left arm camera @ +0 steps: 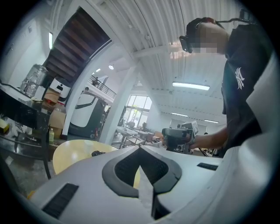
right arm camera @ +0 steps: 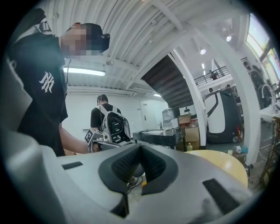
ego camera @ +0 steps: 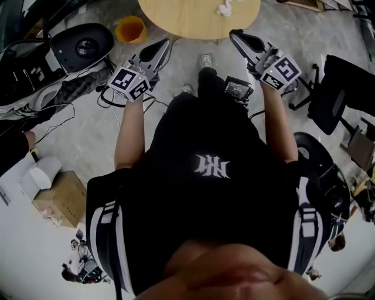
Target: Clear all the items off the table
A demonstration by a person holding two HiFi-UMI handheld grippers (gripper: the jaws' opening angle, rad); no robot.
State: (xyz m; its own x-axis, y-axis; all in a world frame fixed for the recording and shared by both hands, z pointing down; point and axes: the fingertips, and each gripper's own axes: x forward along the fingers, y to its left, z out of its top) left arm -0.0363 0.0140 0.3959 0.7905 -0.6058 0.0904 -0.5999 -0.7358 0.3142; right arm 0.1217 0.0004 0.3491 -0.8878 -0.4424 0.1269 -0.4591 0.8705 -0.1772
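Note:
A round light-wood table (ego camera: 193,20) stands ahead of me, with a crumpled white paper (ego camera: 224,8) near its far side. In the left gripper view a small dark item (left arm camera: 97,153) lies on the same yellow table (left arm camera: 72,153). My left gripper (ego camera: 163,44) is held just short of the table's near edge on the left, jaws shut and empty (left arm camera: 140,149). My right gripper (ego camera: 233,34) is level with it on the right, also shut with nothing between the jaws (right arm camera: 141,147). Each gripper shows in the other's view: the right gripper (left arm camera: 177,138) and the left gripper (right arm camera: 105,138).
An orange bucket (ego camera: 130,28) sits on the floor left of the table. A black round machine base (ego camera: 82,42) and cables lie further left. A cardboard box (ego camera: 61,199) is at my left, a black chair (ego camera: 340,94) at my right. A person with a backpack (right arm camera: 109,120) stands behind.

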